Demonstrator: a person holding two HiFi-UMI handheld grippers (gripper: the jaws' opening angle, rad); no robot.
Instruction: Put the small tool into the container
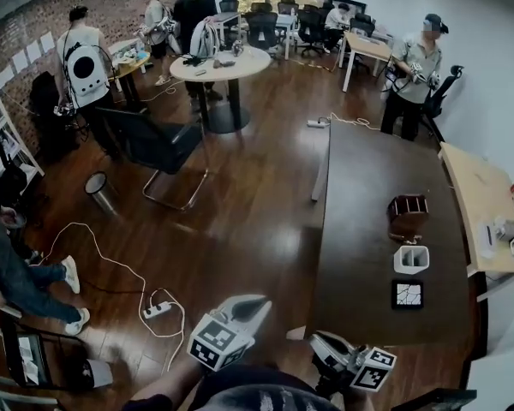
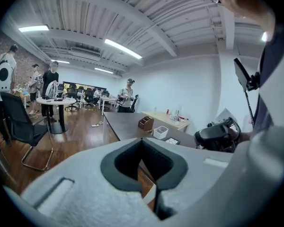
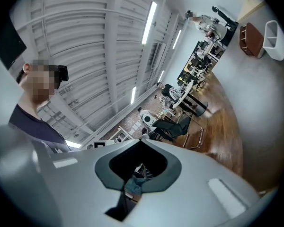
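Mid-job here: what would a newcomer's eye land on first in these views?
The long dark table on the right stands out, with a brown wooden holder, a white container and a black square tray in a row near its right edge. At the bottom, the left gripper and right gripper are both shut with nothing in them. People stand around a round table at the back.

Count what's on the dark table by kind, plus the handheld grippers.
brown wooden box: 1
white container: 1
black square tile with white markings: 1
grippers: 2 (left gripper, right gripper)
Total: 5
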